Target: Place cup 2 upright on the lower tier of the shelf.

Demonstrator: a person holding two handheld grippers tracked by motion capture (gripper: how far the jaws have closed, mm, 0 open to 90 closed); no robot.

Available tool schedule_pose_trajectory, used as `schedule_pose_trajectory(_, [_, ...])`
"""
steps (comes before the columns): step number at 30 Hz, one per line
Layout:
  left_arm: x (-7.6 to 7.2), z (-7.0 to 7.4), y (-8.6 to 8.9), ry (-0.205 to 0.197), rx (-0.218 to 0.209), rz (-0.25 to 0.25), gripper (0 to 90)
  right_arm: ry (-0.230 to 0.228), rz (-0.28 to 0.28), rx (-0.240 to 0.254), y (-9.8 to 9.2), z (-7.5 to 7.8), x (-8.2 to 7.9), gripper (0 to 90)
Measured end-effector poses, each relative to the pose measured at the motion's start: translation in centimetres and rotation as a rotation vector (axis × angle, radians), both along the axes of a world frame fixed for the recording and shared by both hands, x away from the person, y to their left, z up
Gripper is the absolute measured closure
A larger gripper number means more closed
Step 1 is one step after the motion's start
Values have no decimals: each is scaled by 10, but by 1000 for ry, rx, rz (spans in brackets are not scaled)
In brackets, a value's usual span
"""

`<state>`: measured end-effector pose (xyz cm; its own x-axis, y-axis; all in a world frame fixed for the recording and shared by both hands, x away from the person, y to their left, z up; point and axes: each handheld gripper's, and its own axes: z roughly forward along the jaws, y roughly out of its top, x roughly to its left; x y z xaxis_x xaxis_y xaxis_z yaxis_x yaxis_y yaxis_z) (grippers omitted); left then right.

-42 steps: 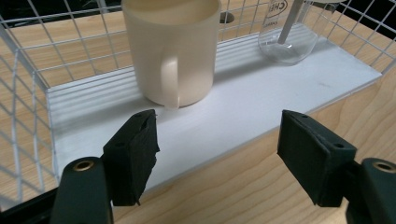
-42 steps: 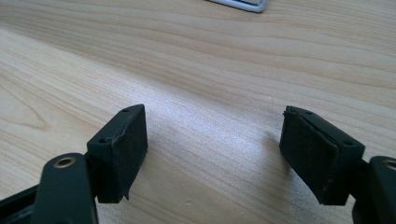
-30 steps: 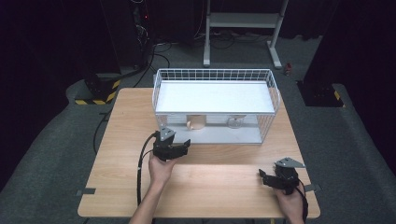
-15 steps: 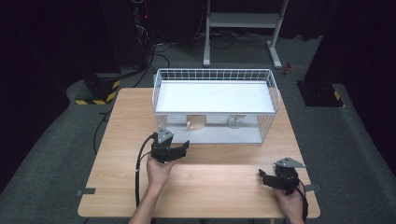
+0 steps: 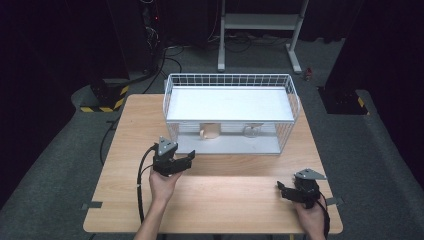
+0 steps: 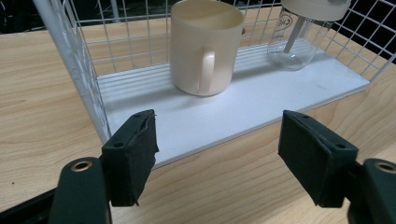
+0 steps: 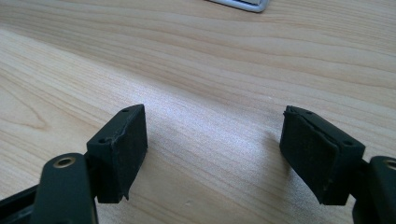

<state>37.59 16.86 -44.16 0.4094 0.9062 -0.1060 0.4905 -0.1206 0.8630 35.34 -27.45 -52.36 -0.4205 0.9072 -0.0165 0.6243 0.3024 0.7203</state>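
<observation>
A white wire rack stands at the back of the wooden table, with a shelf on top and a white floor plate below. On that plate stand a cream mug, handle toward me, and a clear glass cup to its right. My left gripper is open just in front of the rack's lower left corner, aimed at the mug, nothing between its jaws. My right gripper is open low over bare wood at the front right.
The rack's wire post rises close on the left in the left gripper view. Bare tabletop lies between the two grippers. Dark floor with cables and a white stand lies beyond the table.
The left gripper has edged slightly back and left of the rack. The right gripper has not moved.
</observation>
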Motion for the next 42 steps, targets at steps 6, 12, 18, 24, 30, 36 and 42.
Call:
schedule_pose_trajectory(6, [-5,1,7,-2,-3,6,283,-1,-1,-1,0,0,0,233])
schedule_pose_trajectory(12, [-10,-3,15,12,-22,7,280,2,-4,1,0,0,0,233])
schedule_pose_trajectory(18, [-14,-6,21,18,-25,17,279,2,-4,2,0,0,0,233])
schedule_pose_trajectory(24, [-18,-8,26,18,-38,25,279,2,-4,1,0,0,0,233])
schedule_pose_trajectory(30, [-22,-9,30,15,-44,33,279,2,-4,1,0,0,0,233])
schedule_pose_trajectory(36, [-27,-11,36,13,-46,47,278,2,-5,1,0,0,0,233])
schedule_pose_trajectory(42, [-31,-12,40,10,-46,59,277,2,-4,1,0,0,0,233])
